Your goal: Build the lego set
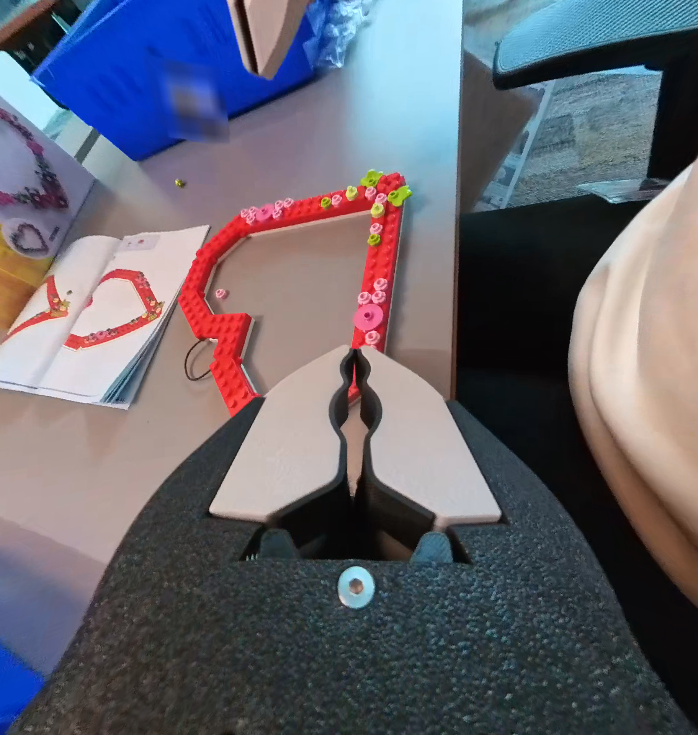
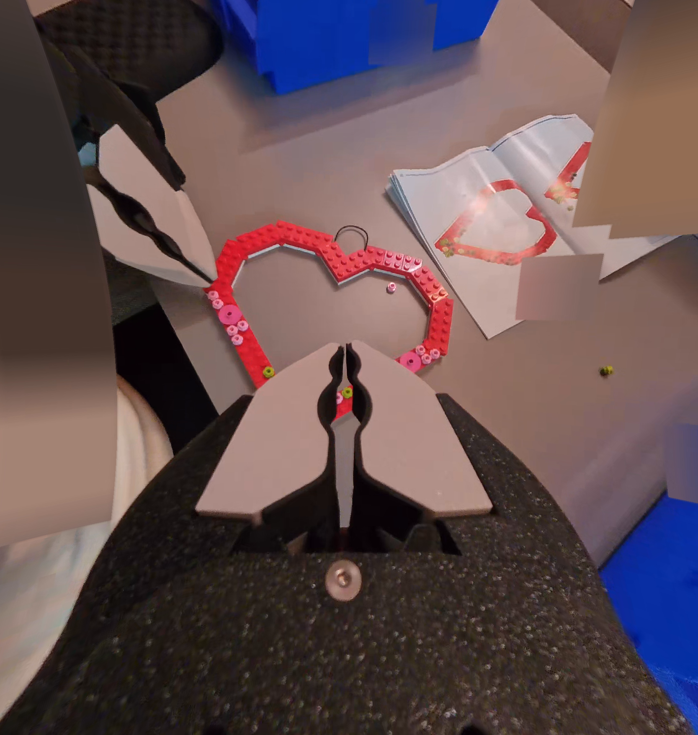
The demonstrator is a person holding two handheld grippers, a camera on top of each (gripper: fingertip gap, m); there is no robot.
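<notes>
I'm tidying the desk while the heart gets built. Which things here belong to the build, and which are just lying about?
Belong:
heart frame
loose pink stud
loose green stud
booklet
set box
left gripper
right gripper

Lying about:
blue bin
chair

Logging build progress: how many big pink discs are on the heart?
2: one disc beside the left gripper, one by the right gripper. The grippers hide parts of the heart.
</notes>
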